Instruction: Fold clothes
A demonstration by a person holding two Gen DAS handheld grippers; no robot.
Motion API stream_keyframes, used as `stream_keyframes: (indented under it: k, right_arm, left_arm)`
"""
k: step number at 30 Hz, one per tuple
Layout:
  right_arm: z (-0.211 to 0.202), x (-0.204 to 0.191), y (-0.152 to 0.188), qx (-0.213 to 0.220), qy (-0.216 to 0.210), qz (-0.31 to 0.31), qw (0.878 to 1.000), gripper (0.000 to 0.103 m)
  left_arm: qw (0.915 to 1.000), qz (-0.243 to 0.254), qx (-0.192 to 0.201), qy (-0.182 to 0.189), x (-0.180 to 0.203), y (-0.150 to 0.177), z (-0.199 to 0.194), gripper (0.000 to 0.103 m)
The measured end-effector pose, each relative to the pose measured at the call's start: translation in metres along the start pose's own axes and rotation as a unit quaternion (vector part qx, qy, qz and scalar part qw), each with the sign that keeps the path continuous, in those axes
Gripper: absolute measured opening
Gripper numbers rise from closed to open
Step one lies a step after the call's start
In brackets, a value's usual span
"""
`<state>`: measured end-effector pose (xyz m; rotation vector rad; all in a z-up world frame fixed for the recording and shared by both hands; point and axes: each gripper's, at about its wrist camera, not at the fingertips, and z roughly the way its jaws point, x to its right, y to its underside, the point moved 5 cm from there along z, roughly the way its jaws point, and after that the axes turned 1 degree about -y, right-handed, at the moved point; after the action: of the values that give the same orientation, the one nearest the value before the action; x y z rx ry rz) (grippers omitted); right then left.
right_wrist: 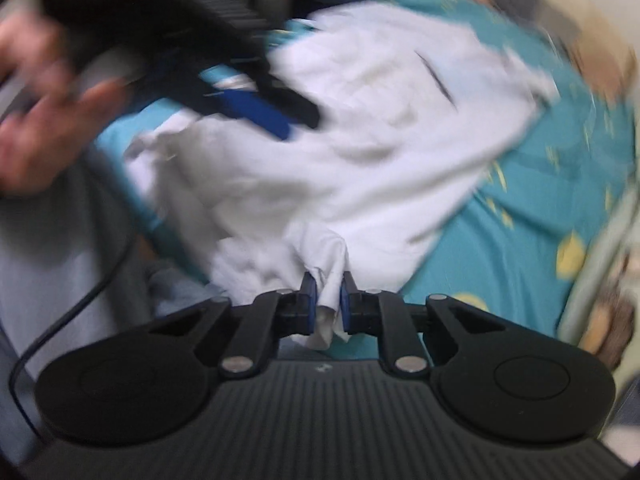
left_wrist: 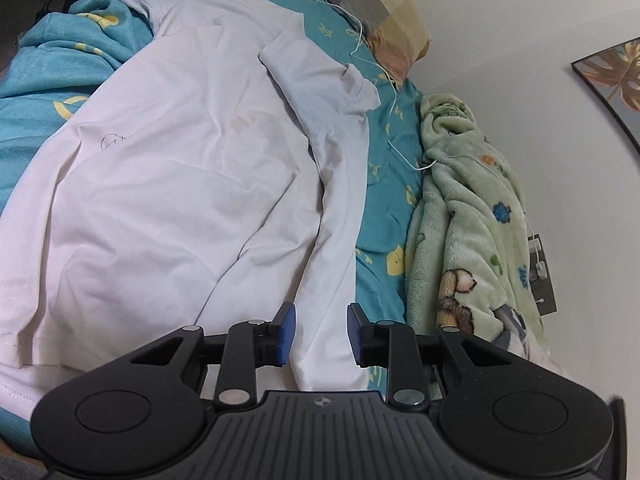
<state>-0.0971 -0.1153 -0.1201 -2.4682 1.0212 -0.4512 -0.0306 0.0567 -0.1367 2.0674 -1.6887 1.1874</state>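
A white shirt [left_wrist: 180,168] lies spread on a teal bedsheet [left_wrist: 388,184], one sleeve [left_wrist: 320,80] folded over near the far end. My left gripper [left_wrist: 321,334] is open and empty, hovering just over the shirt's near edge. In the blurred right wrist view my right gripper [right_wrist: 329,300] is shut on a bunched edge of the white shirt [right_wrist: 360,140]. The left gripper [right_wrist: 256,108] shows there at upper left, held by a hand [right_wrist: 36,120] above the shirt.
A green fleece blanket [left_wrist: 468,220] lies along the wall at the right. A checked pillow [left_wrist: 372,4] sits at the head of the bed. A thin white cable [left_wrist: 384,80] runs across the sheet. A teal quilt [left_wrist: 60,60] is bunched at the left.
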Motion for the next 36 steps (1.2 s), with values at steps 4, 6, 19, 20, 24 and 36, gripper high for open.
stream_keyframes:
  k: [4,6,19,20,24,36]
  right_arm:
    - [0.022,-0.044,0.007,-0.042,-0.013,-0.079,0.996,0.014]
    - [0.034,-0.046,0.01,-0.057,-0.014,-0.076,0.995,0.014]
    - [-0.014,0.044,-0.009,0.029,-0.097,0.14,0.985,0.056]
    - [-0.016,0.053,-0.013,0.042,-0.09,0.15,0.984,0.058]
    - [-0.008,0.091,-0.04,0.09,-0.06,0.19,0.976,0.058]
    - [0.058,0.161,-0.064,0.159,-0.072,0.327,0.929,0.078]
  left_arm:
    - [1.0,-0.002,0.001,0.001,-0.002,0.0,0.001,0.03]
    - [1.0,-0.003,0.003,0.0,-0.002,-0.001,0.001,0.031]
    - [0.9978,-0.017,0.059,-0.026,-0.012,-0.044,-0.042,0.055]
    - [0.9967,-0.014,0.07,-0.037,-0.013,-0.053,-0.048,0.057]
    - [0.9891,0.014,0.112,-0.095,-0.016,-0.09,-0.061,0.061]
    - [0.974,-0.103,0.181,-0.09,-0.081,-0.216,-0.026,0.065]
